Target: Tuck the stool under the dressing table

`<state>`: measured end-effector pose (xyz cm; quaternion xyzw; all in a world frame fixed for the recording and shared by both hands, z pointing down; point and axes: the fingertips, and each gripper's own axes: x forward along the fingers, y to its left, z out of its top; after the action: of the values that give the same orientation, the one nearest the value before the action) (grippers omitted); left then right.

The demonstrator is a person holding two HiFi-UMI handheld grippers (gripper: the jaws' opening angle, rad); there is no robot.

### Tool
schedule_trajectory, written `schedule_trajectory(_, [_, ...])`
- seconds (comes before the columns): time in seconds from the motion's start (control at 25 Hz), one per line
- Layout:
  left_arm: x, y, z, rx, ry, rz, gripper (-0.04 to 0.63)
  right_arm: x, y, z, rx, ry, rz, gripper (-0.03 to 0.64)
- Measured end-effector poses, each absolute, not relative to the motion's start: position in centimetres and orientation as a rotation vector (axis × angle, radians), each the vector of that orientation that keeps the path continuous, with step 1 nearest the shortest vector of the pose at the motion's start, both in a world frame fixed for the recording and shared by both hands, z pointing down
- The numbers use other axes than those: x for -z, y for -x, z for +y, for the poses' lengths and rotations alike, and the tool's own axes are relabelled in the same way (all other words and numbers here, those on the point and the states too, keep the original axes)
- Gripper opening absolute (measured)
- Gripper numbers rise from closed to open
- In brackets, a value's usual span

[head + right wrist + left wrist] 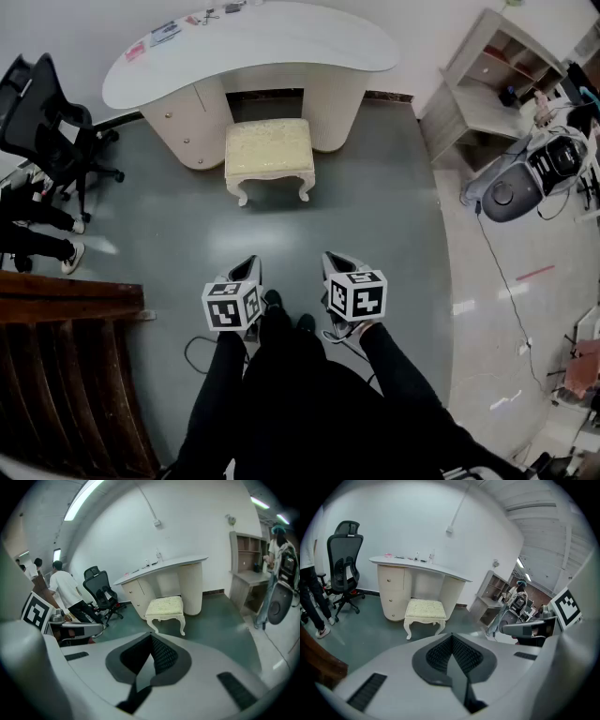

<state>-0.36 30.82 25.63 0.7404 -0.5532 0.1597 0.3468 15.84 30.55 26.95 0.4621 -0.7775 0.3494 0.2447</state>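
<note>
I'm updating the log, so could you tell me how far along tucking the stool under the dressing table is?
Done: nothing; the stool stands in front of the dressing table, outside its knee gap. In hand: nothing; left gripper and right gripper are shut, empty, well short of it. Left: approach, push it in.

This looks like a lab or test space with a bedroom corner staged in it, rather than a home. A cream dressing table point(253, 47) and its matching stool point(269, 150) stand against a bare white wall on a plain grey-green floor point(375, 225). Office and workshop gear surrounds them: a black office chair point(42, 122), an open shelf unit point(487, 84) and a grey machine point(525, 178) with a cable point(506, 281) trailing over the floor. Long strip lights point(82, 498) run along a high ceiling, and people point(63, 588) stand near the chair.
</note>
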Motion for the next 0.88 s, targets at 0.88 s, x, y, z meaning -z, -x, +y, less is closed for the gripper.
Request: schedule_trajectory(0.88, [-24.4,2.2,30.2,-0.405,-1.898,-1.535,0.008,-27.0,-18.6,30.6,-0.894,-1.317,-2.093,0.005])
